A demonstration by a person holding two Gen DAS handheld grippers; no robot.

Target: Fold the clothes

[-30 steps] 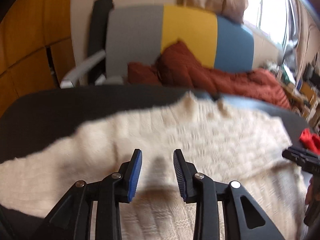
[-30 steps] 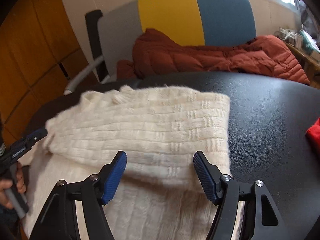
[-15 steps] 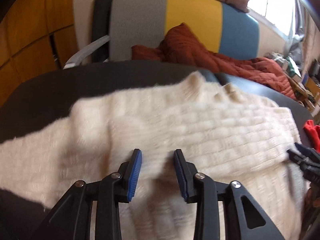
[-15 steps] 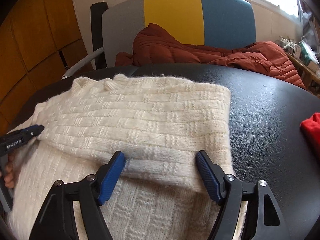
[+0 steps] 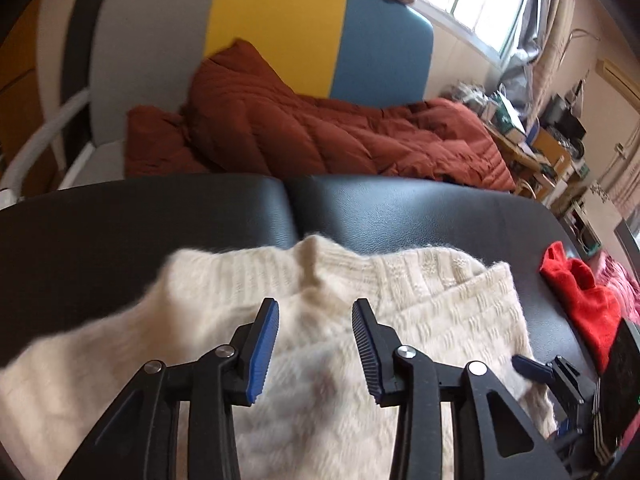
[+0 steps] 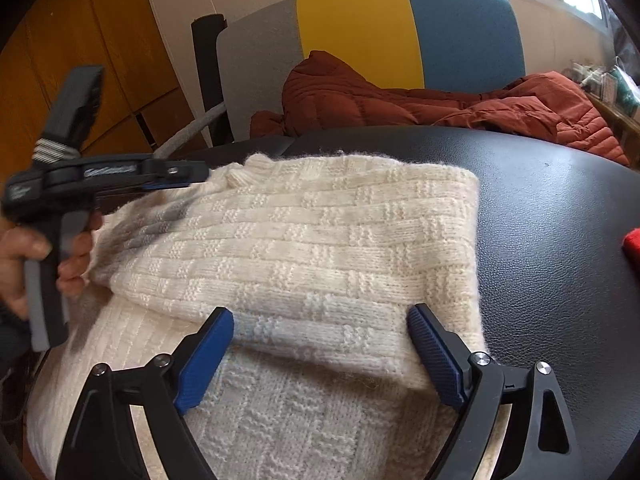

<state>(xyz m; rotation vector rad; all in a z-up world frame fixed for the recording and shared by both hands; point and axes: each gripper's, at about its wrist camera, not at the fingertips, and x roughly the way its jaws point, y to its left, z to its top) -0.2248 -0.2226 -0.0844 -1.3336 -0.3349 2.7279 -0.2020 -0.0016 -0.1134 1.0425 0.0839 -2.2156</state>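
A cream knitted sweater (image 6: 320, 240) lies partly folded on the black padded table (image 6: 560, 240), one side panel folded over its body. It also shows in the left wrist view (image 5: 320, 320), collar at the far edge. My left gripper (image 5: 314, 344) is open and empty, hovering over the sweater near the collar; it shows from the side in the right wrist view (image 6: 176, 172), above the sweater's left part. My right gripper (image 6: 320, 356) is wide open and empty, low over the near edge of the folded panel. Its fingertip (image 5: 528, 364) shows at the right of the left wrist view.
A red garment (image 5: 580, 300) lies on the table's right side, also at the edge of the right wrist view (image 6: 632, 244). Behind the table stands a grey, yellow and blue chair (image 5: 280, 28) with a rust-red quilted jacket (image 5: 300, 132) on it. Cluttered shelves at far right.
My left gripper has risen and swung right toward the sweater's collar, still open. My right gripper has edged slightly forward over the folded panel, still open. The sweater has not moved.
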